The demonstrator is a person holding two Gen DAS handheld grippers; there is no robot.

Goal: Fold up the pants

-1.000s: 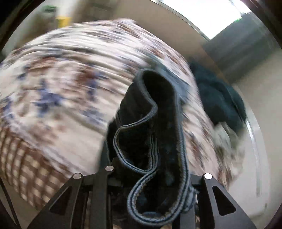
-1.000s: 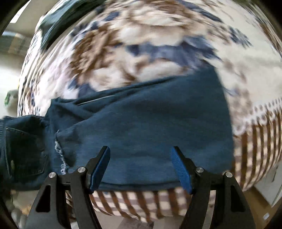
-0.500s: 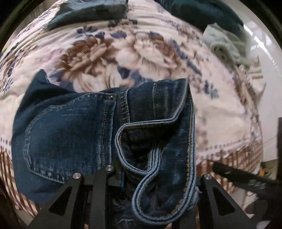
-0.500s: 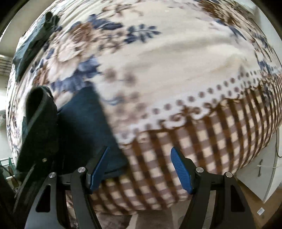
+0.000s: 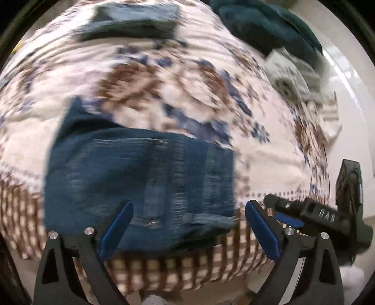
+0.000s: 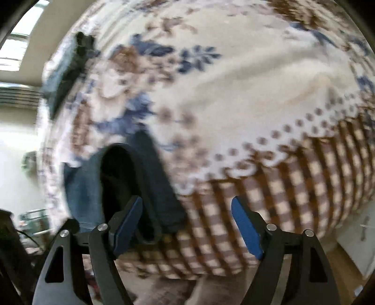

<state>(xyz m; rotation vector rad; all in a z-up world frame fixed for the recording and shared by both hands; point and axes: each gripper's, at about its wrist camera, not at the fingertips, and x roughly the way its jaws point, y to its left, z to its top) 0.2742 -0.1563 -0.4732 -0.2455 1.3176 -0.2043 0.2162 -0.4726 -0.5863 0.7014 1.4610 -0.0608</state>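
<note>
The dark blue jeans (image 5: pixel 140 183) lie folded in a rough square near the front edge of the flowered bedspread (image 5: pixel 164 77). My left gripper (image 5: pixel 188 231) is open and empty just in front of the jeans, its blue pads apart. My right gripper (image 6: pixel 186 227) is open and empty over the checked border of the bedspread (image 6: pixel 293 187); the jeans (image 6: pixel 150 178) show at its left, with the open waistband facing me. The right gripper also shows in the left wrist view (image 5: pixel 328 218) at the right.
Another folded pair of dark trousers (image 5: pixel 131 21) lies at the far side of the bed. A dark teal garment (image 5: pixel 269 23) and a pale crumpled cloth (image 5: pixel 290 70) lie at the far right. The bed's front edge drops off below both grippers.
My left gripper has let go of the jeans' waistband and opened; the jeans now lie flat on the bed. My right gripper stays open and has shifted a little.
</note>
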